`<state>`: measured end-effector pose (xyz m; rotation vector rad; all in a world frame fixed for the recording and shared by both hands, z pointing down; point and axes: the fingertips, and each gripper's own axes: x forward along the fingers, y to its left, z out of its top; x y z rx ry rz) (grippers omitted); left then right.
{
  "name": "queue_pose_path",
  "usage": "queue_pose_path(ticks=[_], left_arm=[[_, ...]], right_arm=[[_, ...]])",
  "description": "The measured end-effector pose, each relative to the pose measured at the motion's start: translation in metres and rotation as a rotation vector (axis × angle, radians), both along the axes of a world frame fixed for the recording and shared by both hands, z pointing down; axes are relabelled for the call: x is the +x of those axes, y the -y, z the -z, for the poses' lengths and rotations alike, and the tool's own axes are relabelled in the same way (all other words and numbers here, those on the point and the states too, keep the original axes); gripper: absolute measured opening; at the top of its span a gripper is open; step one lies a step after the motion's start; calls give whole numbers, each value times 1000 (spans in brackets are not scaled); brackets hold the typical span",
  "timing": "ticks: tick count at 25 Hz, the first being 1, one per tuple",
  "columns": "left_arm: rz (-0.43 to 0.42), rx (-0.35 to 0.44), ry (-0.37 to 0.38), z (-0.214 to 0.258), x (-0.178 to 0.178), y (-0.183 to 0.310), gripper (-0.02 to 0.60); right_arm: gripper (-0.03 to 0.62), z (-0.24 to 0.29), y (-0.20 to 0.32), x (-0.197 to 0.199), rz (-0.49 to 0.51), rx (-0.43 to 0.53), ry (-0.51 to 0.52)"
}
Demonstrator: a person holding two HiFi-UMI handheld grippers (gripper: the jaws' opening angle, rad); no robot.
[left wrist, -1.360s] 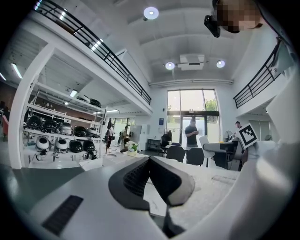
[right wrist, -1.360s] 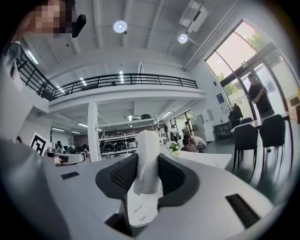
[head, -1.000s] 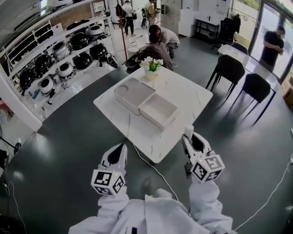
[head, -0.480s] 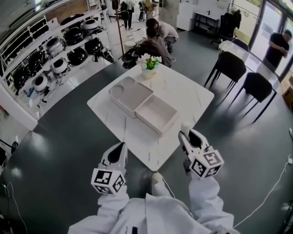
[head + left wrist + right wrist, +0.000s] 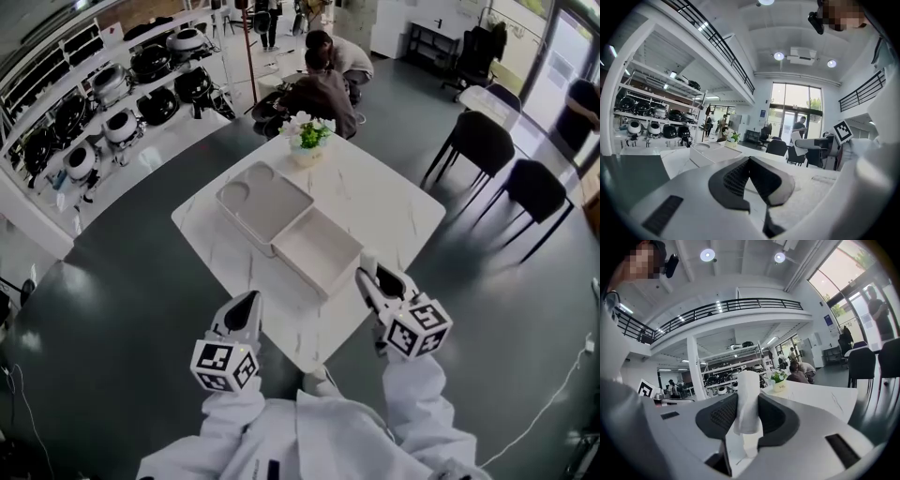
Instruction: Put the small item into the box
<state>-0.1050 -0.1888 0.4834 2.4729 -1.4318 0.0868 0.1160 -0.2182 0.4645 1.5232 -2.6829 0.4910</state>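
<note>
A white box stands open on the white table (image 5: 394,211): an empty tray (image 5: 317,251) and, joined to it, a lid (image 5: 263,202) with a round recess. My right gripper (image 5: 368,275) hangs over the table's near corner, shut on a small white rolled item (image 5: 368,260). In the right gripper view the item (image 5: 749,399) stands upright between the dark pads (image 5: 723,416), sticking out above them. My left gripper (image 5: 249,302) hovers at the table's near left edge, jaws together, nothing in them. The left gripper view shows the box (image 5: 710,151) ahead beyond the jaws.
A flower pot (image 5: 307,141) stands at the table's far corner. Two people (image 5: 323,80) crouch just behind it. Black chairs (image 5: 483,141) stand at the right, shelves of round black-and-white devices (image 5: 122,103) at the left. A cable (image 5: 323,361) runs off the table's near edge.
Both grippers have moved forward to the table. The right one, still holding the white item, now reaches over the near corner; the left one is at the near edge.
</note>
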Motion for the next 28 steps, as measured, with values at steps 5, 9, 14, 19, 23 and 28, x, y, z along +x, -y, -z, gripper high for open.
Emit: queue_pose_path(ticks=[5, 9, 14, 19, 23, 28], left_arm=[[17, -63, -6, -23, 7, 18, -2], [26, -88, -6, -35, 11, 35, -2], [27, -119, -24, -50, 19, 52, -2], [29, -155, -6, -66, 15, 69, -2], [34, -185, -1, -75, 10, 79, -2], [30, -221, -9, -84, 6, 94, -2]], right_arm=[[121, -7, 29, -8, 52, -30, -13], [121, -15, 51, -16, 102, -62, -41], [121, -32, 75, -21, 157, -100, -73], [121, -50, 106, -34, 202, -147, -111], [121, -66, 124, -49, 244, -197, -165], [121, -87, 145, -62, 275, -259, -195]])
